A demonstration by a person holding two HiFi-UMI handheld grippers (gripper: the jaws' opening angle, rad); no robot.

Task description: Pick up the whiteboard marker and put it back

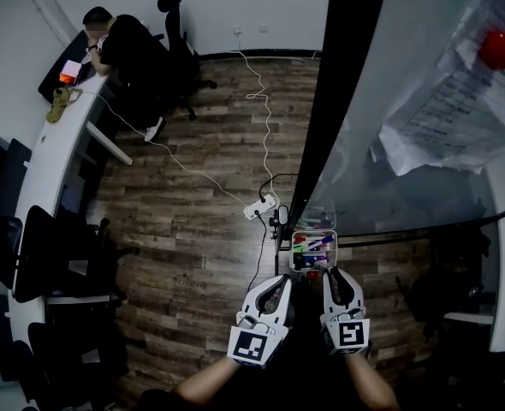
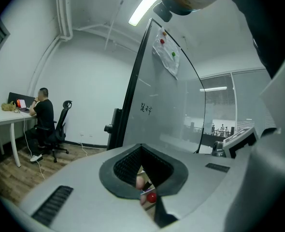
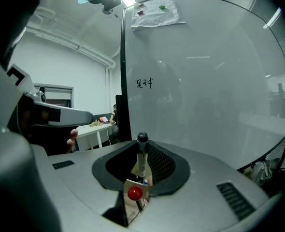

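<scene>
My right gripper (image 3: 141,170) is shut on a whiteboard marker (image 3: 142,154), which stands upright between the black pads with its dark cap on top. In the head view the right gripper (image 1: 324,271) sits just below a small clear tray (image 1: 329,235) that holds several coloured markers, fixed at the foot of the glass whiteboard (image 1: 424,127). My left gripper (image 1: 282,281) is beside it on the left, jaws together with nothing in them. In the left gripper view the left gripper (image 2: 145,187) shows only a thin slit between its pads.
The whiteboard's black frame (image 1: 338,84) runs up the middle. Papers hang on the board under a red magnet (image 1: 496,50). A power strip (image 1: 261,206) with a white cable lies on the wood floor. A person (image 1: 120,45) sits at a long white desk (image 1: 43,169) at the left.
</scene>
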